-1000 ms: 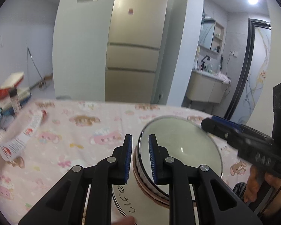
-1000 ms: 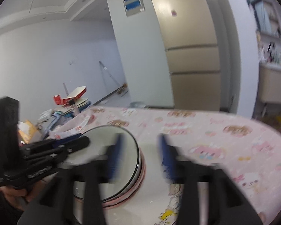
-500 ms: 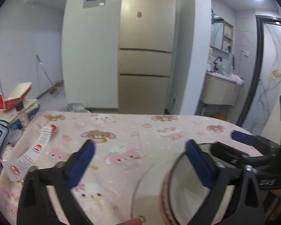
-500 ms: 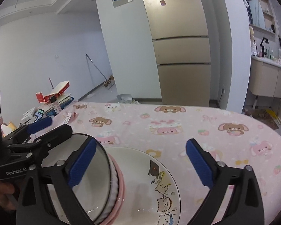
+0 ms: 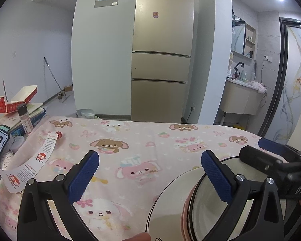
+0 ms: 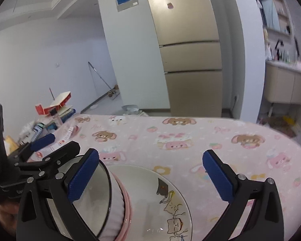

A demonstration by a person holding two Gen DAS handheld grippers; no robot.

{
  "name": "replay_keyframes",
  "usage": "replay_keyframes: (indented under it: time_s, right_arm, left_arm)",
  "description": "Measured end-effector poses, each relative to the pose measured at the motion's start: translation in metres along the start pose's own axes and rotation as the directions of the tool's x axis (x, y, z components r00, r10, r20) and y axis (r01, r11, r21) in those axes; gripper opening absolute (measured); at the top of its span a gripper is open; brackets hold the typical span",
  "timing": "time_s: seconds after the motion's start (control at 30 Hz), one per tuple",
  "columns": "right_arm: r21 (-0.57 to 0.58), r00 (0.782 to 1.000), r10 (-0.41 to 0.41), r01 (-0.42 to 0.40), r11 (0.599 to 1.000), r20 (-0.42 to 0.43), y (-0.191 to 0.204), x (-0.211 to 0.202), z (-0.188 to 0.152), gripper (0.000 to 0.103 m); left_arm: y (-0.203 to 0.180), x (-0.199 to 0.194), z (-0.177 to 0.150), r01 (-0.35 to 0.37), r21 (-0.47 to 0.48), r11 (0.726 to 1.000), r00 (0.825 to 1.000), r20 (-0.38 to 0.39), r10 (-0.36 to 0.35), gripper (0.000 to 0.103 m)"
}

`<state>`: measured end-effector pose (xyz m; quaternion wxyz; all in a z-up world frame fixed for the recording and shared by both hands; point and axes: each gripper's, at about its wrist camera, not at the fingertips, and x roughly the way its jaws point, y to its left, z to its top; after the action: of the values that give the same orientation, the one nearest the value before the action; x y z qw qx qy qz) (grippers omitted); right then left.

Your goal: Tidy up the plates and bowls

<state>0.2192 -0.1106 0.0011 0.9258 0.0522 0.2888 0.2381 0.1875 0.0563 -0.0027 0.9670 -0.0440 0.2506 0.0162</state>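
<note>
Both hand-held grippers (image 5: 150, 172) (image 6: 150, 172) now wide apart

We see home, open dining corner: gold three-door fridge (image 5: 162, 56) against wall, washbasin cabinet (image 5: 242, 98) with mirror and toiletries in alcove, table under pink cartoon-animal cloth (image 5: 134, 140), household clutter (image 5: 14, 108) stacked at table's left end.

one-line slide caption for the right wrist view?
Open right hand-held gripper over stacked bowls on a cat plate, pink tablecloth.
</note>
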Motion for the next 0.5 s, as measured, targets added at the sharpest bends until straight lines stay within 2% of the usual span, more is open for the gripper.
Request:
replay_keyframes:
  time_s: [0.1, 0.17, 0.2, 0.33, 0.4, 0.5]
  right_arm:
    - [0.082, 1.000, 0.028, -0.027, 0.996, -0.006, -0.015, 0.000, -0.001, 0.103]
    - [0.126, 1.000, -0.026, 0.028, 0.992, -0.017, -0.023, 0.002, -0.001, 0.103]
    - [0.151, 0.999, -0.027, 0.030, 0.988, -0.025, -0.028, 0.004, -0.003, 0.103]
    - [0.239, 0.997, 0.017, 0.001, 0.971, -0.071, -0.043, 0.011, -0.009, 0.103]
    - [0.227, 0.997, 0.001, 0.015, 0.974, -0.072, -0.041, 0.009, -0.009, 0.103]
    - [0.147, 1.000, -0.017, 0.020, 0.989, -0.024, -0.027, -0.005, -0.002, 0.103]
  left_arm:
    - [0.003, -0.001, -0.001, 0.017, -0.019, 1.000, 1.000, 0.001, -0.017, 0.103]
    - [0.007, 0.000, -0.003, 0.037, -0.044, 0.998, 0.999, -0.003, -0.037, 0.103]
    - [0.009, 0.000, -0.003, 0.043, -0.053, 0.998, 0.999, -0.005, -0.044, 0.103]
    - [0.012, -0.001, -0.004, 0.056, -0.068, 0.996, 0.998, -0.003, -0.057, 0.103]
    - [0.011, -0.005, -0.003, 0.065, -0.063, 0.996, 0.998, 0.006, -0.065, 0.103]
    - [0.009, -0.023, 0.001, 0.054, -0.045, 0.998, 0.998, 0.031, -0.052, 0.103]
